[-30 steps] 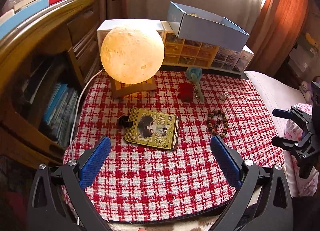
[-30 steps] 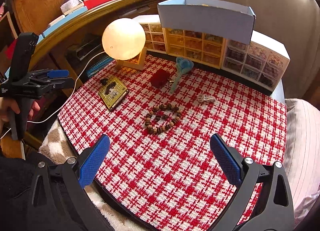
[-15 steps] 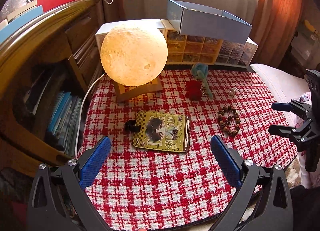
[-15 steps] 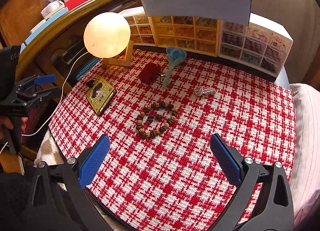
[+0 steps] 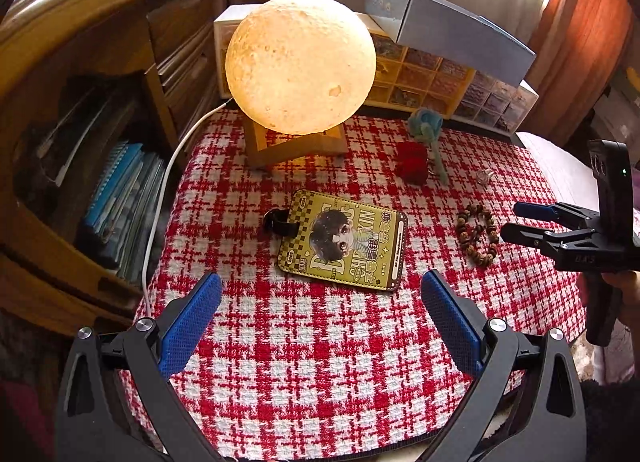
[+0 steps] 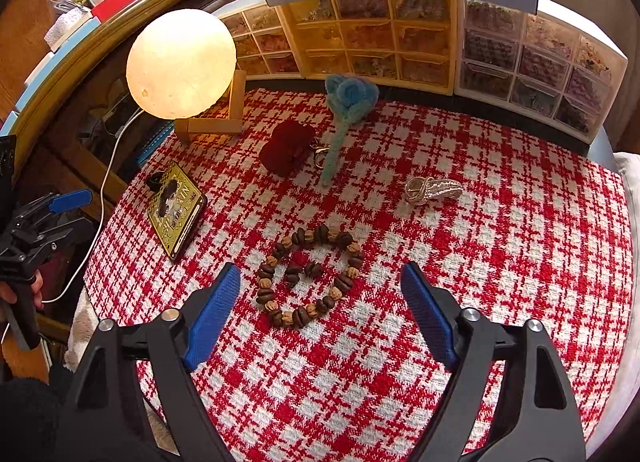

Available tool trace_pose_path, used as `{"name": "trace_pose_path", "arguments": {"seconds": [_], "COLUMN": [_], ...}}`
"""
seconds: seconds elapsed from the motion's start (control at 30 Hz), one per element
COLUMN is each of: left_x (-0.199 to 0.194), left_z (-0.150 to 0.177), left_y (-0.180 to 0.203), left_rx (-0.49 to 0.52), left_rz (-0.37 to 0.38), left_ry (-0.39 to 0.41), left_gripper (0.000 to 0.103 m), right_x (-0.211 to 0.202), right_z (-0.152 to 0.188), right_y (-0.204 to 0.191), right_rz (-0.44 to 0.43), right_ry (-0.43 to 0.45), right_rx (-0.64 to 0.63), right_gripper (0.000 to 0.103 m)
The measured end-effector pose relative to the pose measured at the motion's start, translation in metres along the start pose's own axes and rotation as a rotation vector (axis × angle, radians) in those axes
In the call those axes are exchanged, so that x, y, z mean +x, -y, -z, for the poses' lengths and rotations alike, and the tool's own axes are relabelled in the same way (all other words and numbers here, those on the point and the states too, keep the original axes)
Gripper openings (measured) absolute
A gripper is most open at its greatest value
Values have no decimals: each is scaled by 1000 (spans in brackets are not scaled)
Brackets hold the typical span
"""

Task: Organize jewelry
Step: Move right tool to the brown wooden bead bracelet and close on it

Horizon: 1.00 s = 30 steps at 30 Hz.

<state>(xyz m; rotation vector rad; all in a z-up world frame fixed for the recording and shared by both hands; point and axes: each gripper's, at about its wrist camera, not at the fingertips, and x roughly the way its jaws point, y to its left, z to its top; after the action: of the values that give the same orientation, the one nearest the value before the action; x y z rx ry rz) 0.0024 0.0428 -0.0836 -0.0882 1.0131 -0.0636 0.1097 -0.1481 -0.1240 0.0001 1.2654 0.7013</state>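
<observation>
A brown bead bracelet (image 6: 310,276) lies looped on the red-and-white checked cloth (image 6: 500,262). My right gripper (image 6: 320,278) hangs just above it. Its jaws are closing with the bracelet between the blue pads (image 6: 212,310), which do not touch the beads. A silver wire piece (image 6: 432,189) lies farther back. In the left wrist view the bracelet (image 5: 478,236) sits just left of the right gripper (image 5: 514,218). My left gripper (image 5: 320,282) is open over bare cloth, just in front of a gold card holder (image 5: 344,246).
A glowing moon lamp (image 5: 300,61) on a wooden stand is at the back left, with a white cable (image 5: 160,197) running off the table. A red velvet item (image 6: 286,145) and a blue fuzzy flower (image 6: 348,97) lie mid-table. Small-drawer organizers (image 6: 400,41) line the back.
Both grippers have sunk closer to the cloth. The right gripper's jaws have narrowed, and the bracelet now lies between its pads. The left gripper has neared the card holder.
</observation>
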Motion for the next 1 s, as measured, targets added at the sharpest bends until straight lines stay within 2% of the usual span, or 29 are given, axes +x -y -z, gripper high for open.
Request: {"name": "trace_pose_path", "arguments": {"seconds": [0.03, 0.1, 0.23, 0.4, 0.5, 0.53, 0.73, 1.0], "left_x": [2, 5, 7, 9, 9, 9, 7, 4], "left_z": [0, 1, 2, 4, 3, 3, 3, 0], "left_y": [-1, -2, -4, -5, -6, -6, -8, -2], "left_rx": [3, 0, -19, -22, -23, -24, -28, -9], "left_rz": [-4, 2, 16, 30, 30, 33, 30, 34], "left_ry": [-13, -27, -25, -19, -18, -19, -16, 3], "left_gripper": [99, 99, 99, 99, 99, 99, 99, 99], "right_x": [4, 9, 20, 23, 24, 27, 31, 32], "right_z": [0, 0, 2, 3, 2, 2, 4, 4], "right_y": [1, 3, 7, 6, 8, 6, -17, -20], "right_rz": [2, -3, 15, 49, -6, -28, 75, 106], "right_ry": [-3, -6, -19, -12, -13, -25, -23, -16], "right_rx": [2, 9, 20, -9, 6, 1, -183, -204], "right_gripper": [70, 59, 50, 33, 20, 20, 18, 18]}}
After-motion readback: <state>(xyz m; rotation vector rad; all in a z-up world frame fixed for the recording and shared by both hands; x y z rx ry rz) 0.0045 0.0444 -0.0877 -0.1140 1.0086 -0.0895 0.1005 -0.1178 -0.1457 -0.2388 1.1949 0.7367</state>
